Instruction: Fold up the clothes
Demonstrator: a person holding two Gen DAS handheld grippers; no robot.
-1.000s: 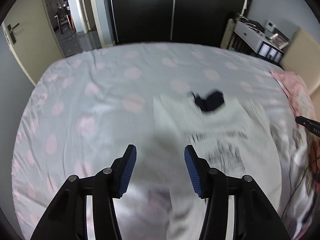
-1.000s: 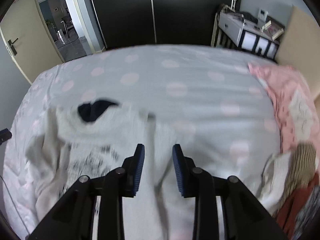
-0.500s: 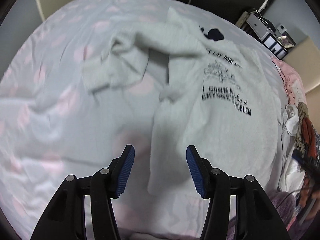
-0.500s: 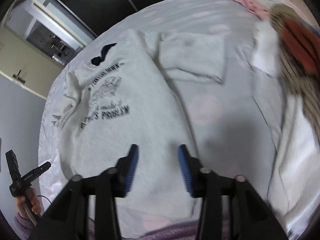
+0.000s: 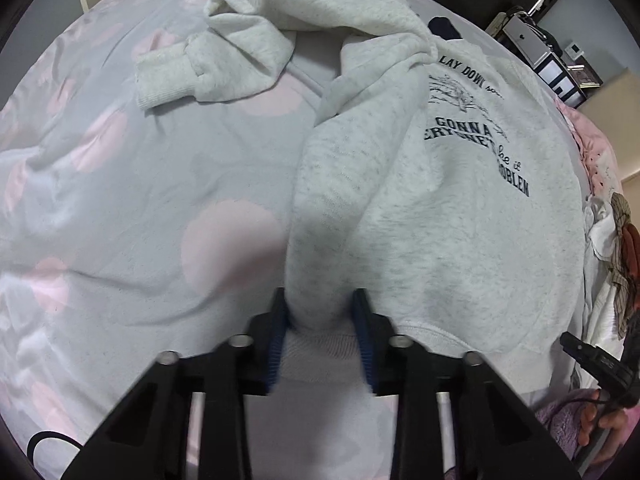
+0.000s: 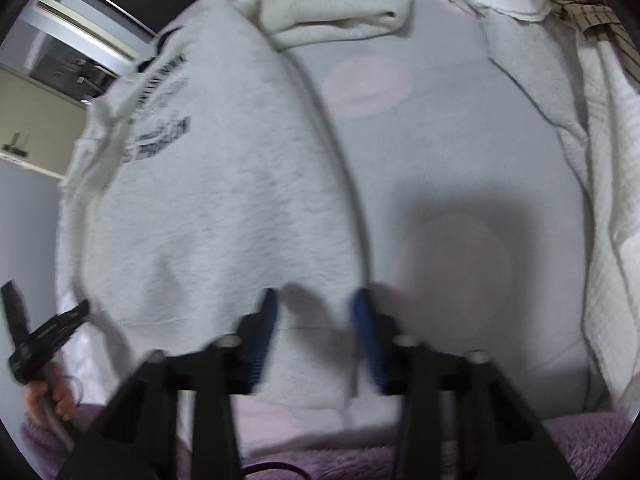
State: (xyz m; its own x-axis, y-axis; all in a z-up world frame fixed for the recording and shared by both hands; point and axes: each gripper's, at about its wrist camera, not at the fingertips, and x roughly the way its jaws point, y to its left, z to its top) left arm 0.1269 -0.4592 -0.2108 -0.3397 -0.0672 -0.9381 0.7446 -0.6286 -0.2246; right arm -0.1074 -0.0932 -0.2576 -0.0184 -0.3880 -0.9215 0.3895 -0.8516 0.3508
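A: Where is the sweatshirt?

B: Spread face up on the grey bedsheet with pink dots, dark lettering showing on its chest. One sleeve lies bunched at the far left, cuff on the sheet.

A: And the left gripper?

B: At the near left corner of the hem, blue pads on either side of a raised fold of fabric. It is grasping the sweatshirt.

A: The right gripper?

B: At the near right corner, hem cloth between its fingers. The view is blurred, so I cannot tell whether it is clamped.

A: Anything else nearby?

B: A folded white cloth beyond the sweatshirt, and a heap of white and striped clothes at the right.
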